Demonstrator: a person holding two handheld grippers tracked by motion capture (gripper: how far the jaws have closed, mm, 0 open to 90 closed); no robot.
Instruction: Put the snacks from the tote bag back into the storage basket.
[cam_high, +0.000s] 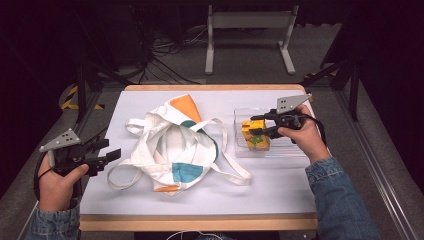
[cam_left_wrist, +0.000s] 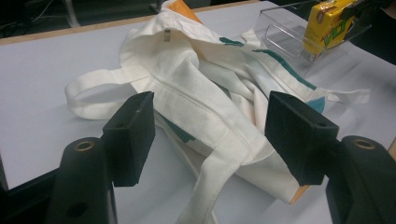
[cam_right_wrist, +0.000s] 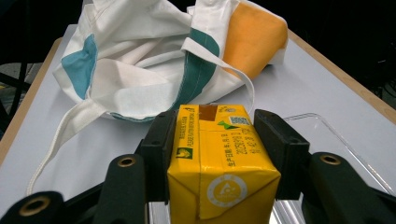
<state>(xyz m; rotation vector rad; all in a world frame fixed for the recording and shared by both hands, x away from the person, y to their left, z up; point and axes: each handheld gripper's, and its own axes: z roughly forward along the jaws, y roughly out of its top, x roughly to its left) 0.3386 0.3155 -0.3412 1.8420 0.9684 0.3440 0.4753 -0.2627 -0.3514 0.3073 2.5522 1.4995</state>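
Observation:
A crumpled white tote bag (cam_high: 172, 145) with teal and orange patches lies in the middle of the table, its straps spread out. My right gripper (cam_high: 254, 125) is shut on a yellow drink carton (cam_high: 254, 134) over the clear plastic tray (cam_high: 290, 150) at the right. In the right gripper view both pads press the sides of the carton (cam_right_wrist: 219, 163), with the bag (cam_right_wrist: 154, 60) beyond. My left gripper (cam_high: 107, 150) stands open at the table's left edge, pointing at the bag (cam_left_wrist: 205, 93); nothing is between its fingers. The carton (cam_left_wrist: 327, 25) also shows far off in the left gripper view.
The table (cam_high: 280, 195) has a pale blue-white top with a wooden rim. A white metal stand (cam_high: 250, 35) and cables sit on the floor beyond the far edge. Bare tabletop lies in front of the bag and the tray.

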